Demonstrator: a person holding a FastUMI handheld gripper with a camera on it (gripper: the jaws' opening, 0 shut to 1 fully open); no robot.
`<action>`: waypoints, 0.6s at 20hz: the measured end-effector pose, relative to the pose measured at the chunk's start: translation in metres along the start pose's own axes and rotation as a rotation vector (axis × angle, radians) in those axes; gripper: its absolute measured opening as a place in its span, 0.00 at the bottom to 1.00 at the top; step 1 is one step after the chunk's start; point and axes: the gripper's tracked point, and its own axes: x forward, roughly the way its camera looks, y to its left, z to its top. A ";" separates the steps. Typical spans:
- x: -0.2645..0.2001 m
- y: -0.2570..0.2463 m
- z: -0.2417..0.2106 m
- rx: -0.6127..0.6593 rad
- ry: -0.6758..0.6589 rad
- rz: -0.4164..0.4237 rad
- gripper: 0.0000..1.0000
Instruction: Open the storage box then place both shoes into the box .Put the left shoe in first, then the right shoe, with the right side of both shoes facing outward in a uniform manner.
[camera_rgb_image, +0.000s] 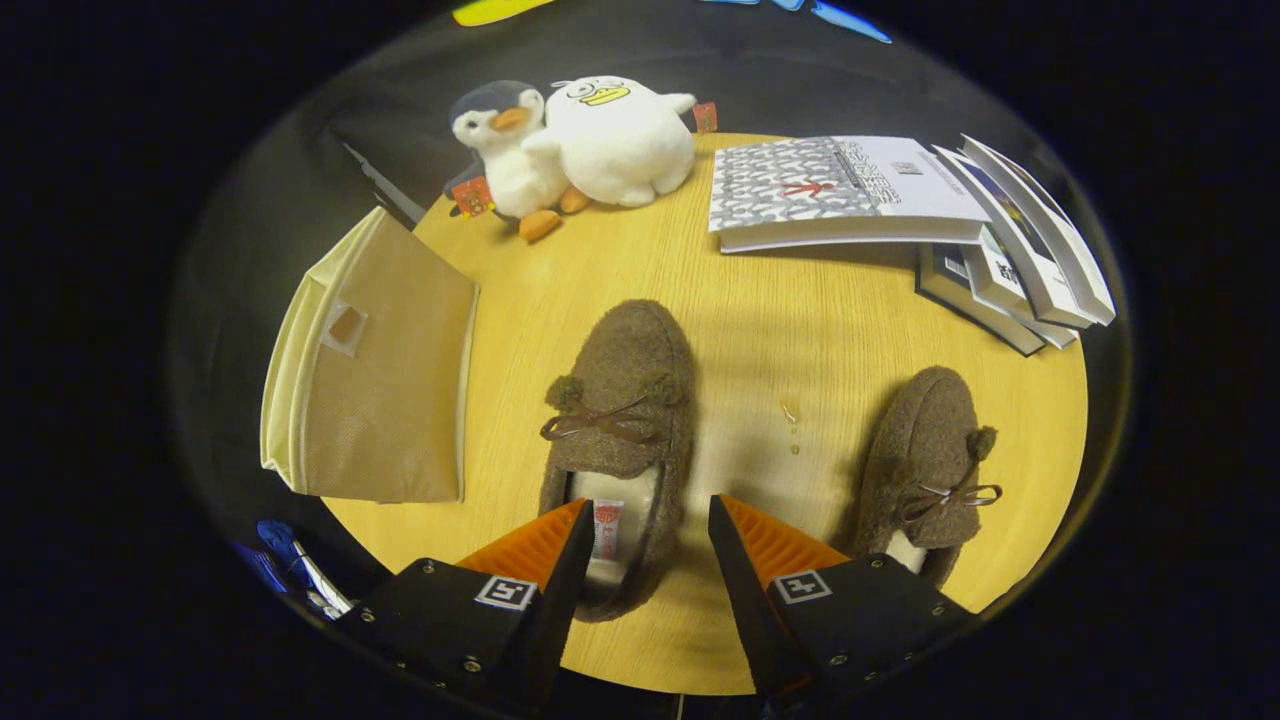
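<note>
Two brown felt shoes with bows lie on the round wooden table (760, 330), toes pointing away from me. One shoe (620, 420) lies between and just ahead of the fingers; its heel opening sits by one fingertip. The other shoe (930, 465) rests to the right, beyond the right finger. A beige fabric storage box (385, 370) with its lid closed stands to the left of the shoes. My gripper (650, 515) hovers above the nearer shoe's heel, open, its fingers not pressing on anything.
Two plush toys, a penguin (505, 150) and a white duck (620, 135), sit at the table's far edge. A stack of books (900, 200) lies at the far right. Small droplets (792, 420) mark the tabletop between the shoes.
</note>
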 end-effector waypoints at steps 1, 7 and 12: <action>0.006 -0.003 0.002 0.008 0.008 -0.004 0.71; 0.038 -0.012 0.001 0.112 0.100 -0.002 0.63; 0.034 -0.006 0.003 0.132 0.115 0.041 0.05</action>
